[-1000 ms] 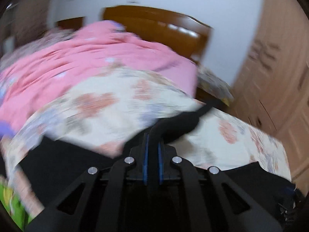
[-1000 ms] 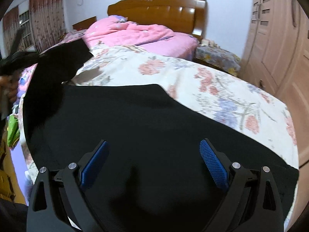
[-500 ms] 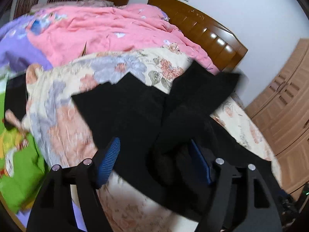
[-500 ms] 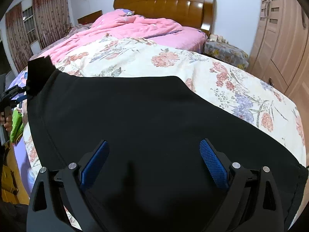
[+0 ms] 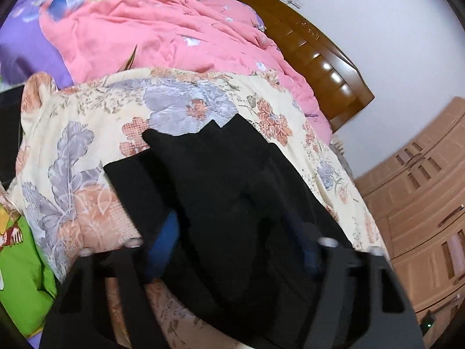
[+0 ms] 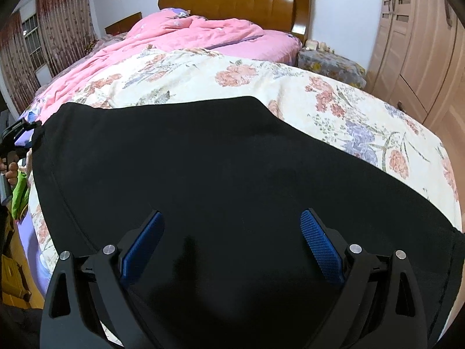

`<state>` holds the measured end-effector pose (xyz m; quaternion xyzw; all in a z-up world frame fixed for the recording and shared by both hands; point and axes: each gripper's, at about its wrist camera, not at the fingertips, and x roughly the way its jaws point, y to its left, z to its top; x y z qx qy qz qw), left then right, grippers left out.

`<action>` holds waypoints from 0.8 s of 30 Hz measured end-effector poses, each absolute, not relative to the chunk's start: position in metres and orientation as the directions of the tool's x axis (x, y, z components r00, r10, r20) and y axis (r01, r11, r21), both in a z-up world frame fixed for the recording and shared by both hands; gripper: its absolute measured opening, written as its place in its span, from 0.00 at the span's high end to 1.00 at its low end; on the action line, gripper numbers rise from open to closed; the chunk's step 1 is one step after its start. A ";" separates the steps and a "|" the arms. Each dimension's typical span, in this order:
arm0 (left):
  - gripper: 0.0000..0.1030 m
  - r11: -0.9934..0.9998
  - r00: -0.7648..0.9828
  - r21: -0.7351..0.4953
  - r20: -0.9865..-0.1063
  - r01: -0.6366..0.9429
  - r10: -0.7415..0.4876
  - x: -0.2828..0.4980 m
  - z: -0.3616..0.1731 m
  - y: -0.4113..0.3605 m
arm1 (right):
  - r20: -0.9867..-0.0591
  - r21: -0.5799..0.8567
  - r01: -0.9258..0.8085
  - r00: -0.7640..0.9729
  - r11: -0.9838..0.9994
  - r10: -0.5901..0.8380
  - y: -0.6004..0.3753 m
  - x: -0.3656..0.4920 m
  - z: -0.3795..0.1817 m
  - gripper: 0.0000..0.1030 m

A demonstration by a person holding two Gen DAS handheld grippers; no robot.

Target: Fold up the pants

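The black pants (image 6: 203,160) lie spread on the floral bedspread (image 6: 232,72), a flat wide dark sheet in the right wrist view. In the left wrist view the pants (image 5: 221,192) show a bunched, doubled-over end lying between my fingers. My left gripper (image 5: 235,238) is open, its blue pads (image 5: 164,244) apart on either side of the cloth. My right gripper (image 6: 232,241) is open and empty just above the pants. The left gripper shows at the far left of the right wrist view (image 6: 17,133).
A pink quilt (image 6: 180,35) covers the head of the bed before the wooden headboard (image 6: 238,3). Wooden wardrobes (image 6: 421,43) stand at the right, a covered nightstand (image 6: 328,64) beside them. Green cloth (image 5: 17,261) lies at the bed's left edge.
My left gripper was shut on a raised pant end, carried it down onto the rest of the pants and opened. The right gripper stayed open and nearly still.
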<state>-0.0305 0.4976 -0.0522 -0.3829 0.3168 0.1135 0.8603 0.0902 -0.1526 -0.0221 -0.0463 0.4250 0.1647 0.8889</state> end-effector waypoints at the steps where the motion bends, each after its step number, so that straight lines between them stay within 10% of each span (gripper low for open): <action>1: 0.65 0.673 0.774 -0.598 -0.631 -0.435 -0.060 -0.030 -0.054 0.499 | -0.772 0.060 -0.331 0.583 0.942 0.254 -0.152 0.091 -0.023 0.11; 4: 0.82 0.673 0.777 -0.595 -0.628 -0.439 -0.048 -0.033 -0.051 0.500 | -0.772 0.061 -0.337 0.580 0.940 0.258 -0.149 0.091 -0.024 0.11; 17: 0.79 0.678 0.725 -0.541 -0.688 -0.498 -0.017 -0.058 -0.058 0.497 | -0.777 0.059 -0.366 0.567 0.929 0.273 -0.138 0.092 -0.026 0.11; 18: 0.76 0.688 0.718 -0.522 -0.696 -0.504 -0.001 -0.057 -0.056 0.495 | -0.776 0.056 -0.373 0.567 0.926 0.275 -0.136 0.090 -0.025 0.11; 21: 0.23 0.701 0.562 -0.228 -0.775 -0.676 0.290 -0.056 -0.031 0.477 | -0.774 0.056 -0.375 0.570 0.925 0.277 -0.136 0.087 -0.022 0.11; 24: 0.22 0.765 0.617 -0.128 -0.681 -0.631 0.394 -0.056 0.007 0.445 | -0.768 0.073 -0.388 0.565 0.919 0.300 -0.130 0.087 -0.015 0.11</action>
